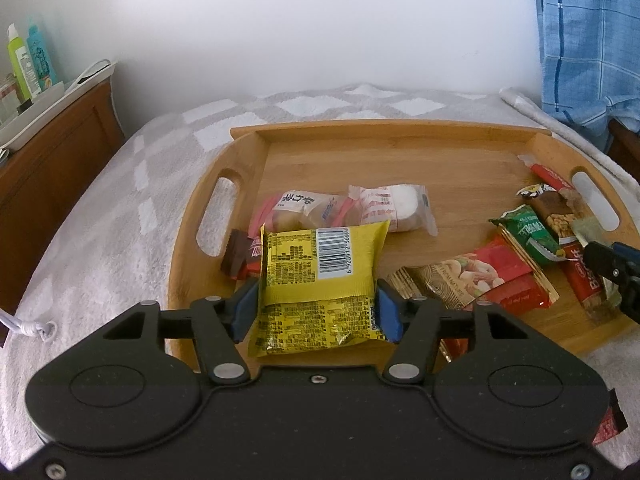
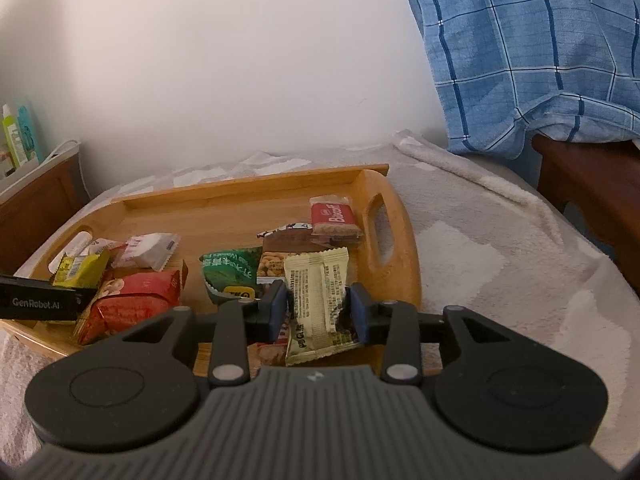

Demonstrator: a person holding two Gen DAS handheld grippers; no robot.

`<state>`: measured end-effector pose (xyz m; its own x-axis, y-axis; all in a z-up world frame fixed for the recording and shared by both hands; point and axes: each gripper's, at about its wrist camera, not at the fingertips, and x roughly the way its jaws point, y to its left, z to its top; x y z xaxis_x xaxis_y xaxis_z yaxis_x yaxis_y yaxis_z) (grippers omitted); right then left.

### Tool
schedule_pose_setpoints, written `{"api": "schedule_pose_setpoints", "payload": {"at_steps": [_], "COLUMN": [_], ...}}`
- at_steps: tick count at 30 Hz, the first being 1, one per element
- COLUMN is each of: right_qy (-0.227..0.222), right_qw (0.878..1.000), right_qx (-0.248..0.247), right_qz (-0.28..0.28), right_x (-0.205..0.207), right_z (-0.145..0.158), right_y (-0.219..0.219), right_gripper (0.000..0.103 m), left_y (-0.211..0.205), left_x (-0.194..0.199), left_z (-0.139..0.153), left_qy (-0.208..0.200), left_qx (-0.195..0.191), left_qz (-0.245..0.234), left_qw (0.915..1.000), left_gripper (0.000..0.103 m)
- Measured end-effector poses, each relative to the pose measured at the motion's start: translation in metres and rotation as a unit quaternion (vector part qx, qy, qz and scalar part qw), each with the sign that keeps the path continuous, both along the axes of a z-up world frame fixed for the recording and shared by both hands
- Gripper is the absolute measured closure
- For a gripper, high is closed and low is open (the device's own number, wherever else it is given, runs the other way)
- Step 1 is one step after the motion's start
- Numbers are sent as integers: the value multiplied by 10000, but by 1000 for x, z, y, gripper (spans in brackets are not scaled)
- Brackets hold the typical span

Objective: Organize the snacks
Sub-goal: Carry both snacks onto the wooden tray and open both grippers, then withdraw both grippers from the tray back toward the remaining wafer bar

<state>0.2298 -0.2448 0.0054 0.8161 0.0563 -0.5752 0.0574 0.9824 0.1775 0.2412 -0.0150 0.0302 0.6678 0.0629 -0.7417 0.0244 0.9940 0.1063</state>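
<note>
My left gripper is shut on a yellow snack packet, barcode side up, its blue pads touching both side edges, over the left front of the wooden tray. My right gripper is shut on a pale beige bar packet, held lengthwise over the tray's right front. On the left of the tray lie clear-wrapped cakes and a brown and red packet. To the right lie a red nut packet, a green packet and a red Biscoff packet.
The tray sits on a grey and white checked blanket. A wooden cabinet with a white bin and bottles stands at the left. A blue checked cloth hangs at the right over a dark wooden piece. The wall is close behind.
</note>
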Motion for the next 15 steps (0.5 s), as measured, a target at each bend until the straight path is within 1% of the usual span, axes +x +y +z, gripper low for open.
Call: {"api": "schedule_pose_setpoints", "payload": {"at_steps": [1,2,3,4,5,8,10,12,14,15], "right_qy": [-11,-36,-63,-85,-102,-175,-265,-417,-544,-607], "right_qw": [10000,10000,10000,9999,9999,9998,9996,9990,9982,9978], "right_qx": [-8,15,45,70,79,28,-24,-121,-203,-227], "right_qz": [-20,-29,-33,-35,-40,-45,-3,66,130,160], "right_x": [-1,-3,-4,-6,-8,-13,-17,-23,-29,-34], "right_z": [1,2,3,4,4,6,8,11,15,16], "right_y": [0,0,0,0,1,3,5,8,11,11], "right_gripper": [42,40,36,33,32,26,16,10,7,2], "left_y": [0,0,0,0,0,1,1,1,-1,-3], "left_x": [-1,-2,-4,-6,-8,-15,-21,-29,-38,-43], "left_z": [0,1,2,3,4,10,15,20,25,27], "left_qy": [4,-12,-42,-65,-78,-140,-168,-221,-269,-294], "left_qx": [-1,-3,4,19,27,-21,-91,-146,-151,-136], "left_qz": [1,-5,-16,-28,-39,-106,-195,-288,-410,-465], "left_qw": [10000,10000,10000,10000,10000,9998,9996,9992,9987,9984], "left_gripper": [40,36,35,31,26,18,11,9,5,4]}}
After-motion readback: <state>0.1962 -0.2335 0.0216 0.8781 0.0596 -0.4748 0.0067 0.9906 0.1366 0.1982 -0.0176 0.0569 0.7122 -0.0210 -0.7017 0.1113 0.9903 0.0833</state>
